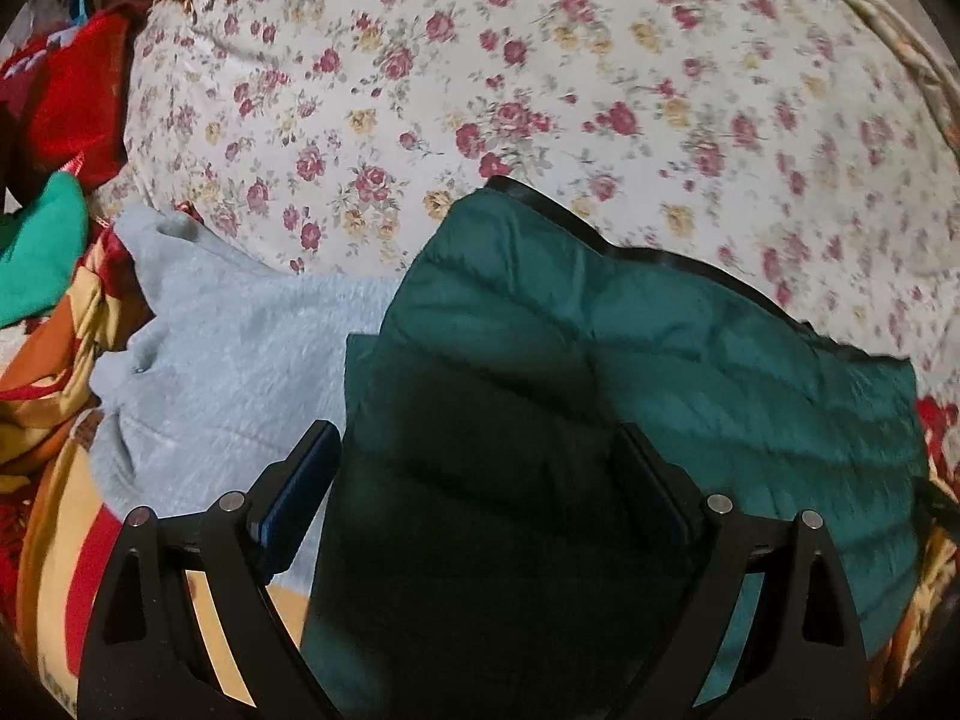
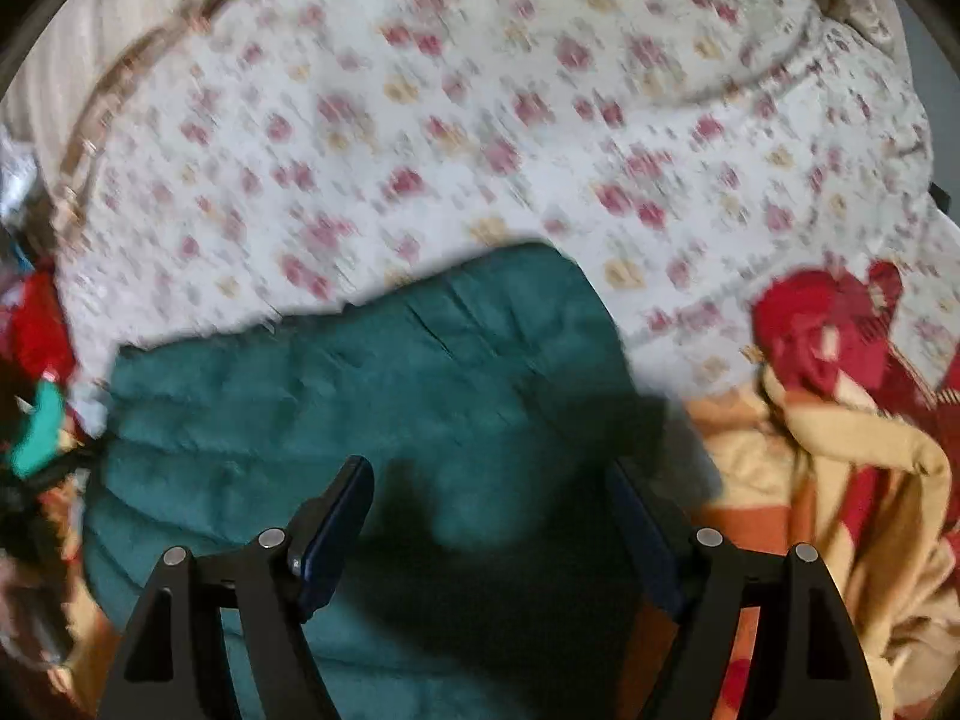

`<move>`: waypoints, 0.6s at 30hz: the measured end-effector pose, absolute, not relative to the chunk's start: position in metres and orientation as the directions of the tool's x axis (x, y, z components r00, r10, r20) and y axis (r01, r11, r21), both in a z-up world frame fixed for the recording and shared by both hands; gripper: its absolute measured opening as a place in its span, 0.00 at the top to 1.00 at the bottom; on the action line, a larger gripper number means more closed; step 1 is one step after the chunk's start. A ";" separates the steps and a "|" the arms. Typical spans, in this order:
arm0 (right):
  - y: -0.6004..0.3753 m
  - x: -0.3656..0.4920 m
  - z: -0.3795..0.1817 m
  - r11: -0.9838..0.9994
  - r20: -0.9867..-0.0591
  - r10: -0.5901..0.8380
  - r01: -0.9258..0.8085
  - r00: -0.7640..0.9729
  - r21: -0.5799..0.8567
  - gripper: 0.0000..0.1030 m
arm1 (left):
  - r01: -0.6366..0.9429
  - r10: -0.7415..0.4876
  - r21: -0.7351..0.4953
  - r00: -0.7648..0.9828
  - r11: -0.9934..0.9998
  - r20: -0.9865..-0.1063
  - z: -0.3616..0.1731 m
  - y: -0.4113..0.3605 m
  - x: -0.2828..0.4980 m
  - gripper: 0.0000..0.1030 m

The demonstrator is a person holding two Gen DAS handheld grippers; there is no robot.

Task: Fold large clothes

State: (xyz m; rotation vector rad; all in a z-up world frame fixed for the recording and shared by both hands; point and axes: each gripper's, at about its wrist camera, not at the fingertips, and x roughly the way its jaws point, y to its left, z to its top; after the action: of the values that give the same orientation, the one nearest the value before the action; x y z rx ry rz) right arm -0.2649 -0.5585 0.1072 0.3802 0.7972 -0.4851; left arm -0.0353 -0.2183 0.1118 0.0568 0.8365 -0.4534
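A dark green quilted jacket [image 1: 660,348] lies folded on the floral bedspread [image 1: 480,90], its black zipper edge along the far side. My left gripper [image 1: 474,438] is open, its jaws wide apart just above the jacket's near left part. A light blue fleece garment [image 1: 228,348] lies to the left of the jacket. In the right wrist view the same green jacket [image 2: 360,390] lies below my right gripper [image 2: 492,474], which is open over the jacket's right end. That view is blurred.
A red, orange and cream blanket [image 2: 840,480] lies bunched at the right of the jacket and also shows at the left [image 1: 60,480]. Red [image 1: 78,96] and bright green clothes [image 1: 42,246] are piled at the far left. The floral bedspread [image 2: 480,120] stretches beyond.
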 end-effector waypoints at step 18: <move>-0.532 -0.278 0.107 0.828 -0.796 -0.255 0.548 0.549 0.113 0.25 | 0.439 -0.368 -0.096 0.592 0.893 -0.717 0.120 -0.203 -0.078 0.11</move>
State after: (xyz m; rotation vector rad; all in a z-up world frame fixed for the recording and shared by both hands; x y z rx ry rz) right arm -0.2779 -0.5319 0.1074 0.3724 0.8677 -0.4884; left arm -0.0782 -0.2032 0.1198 0.0946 0.8107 -0.4704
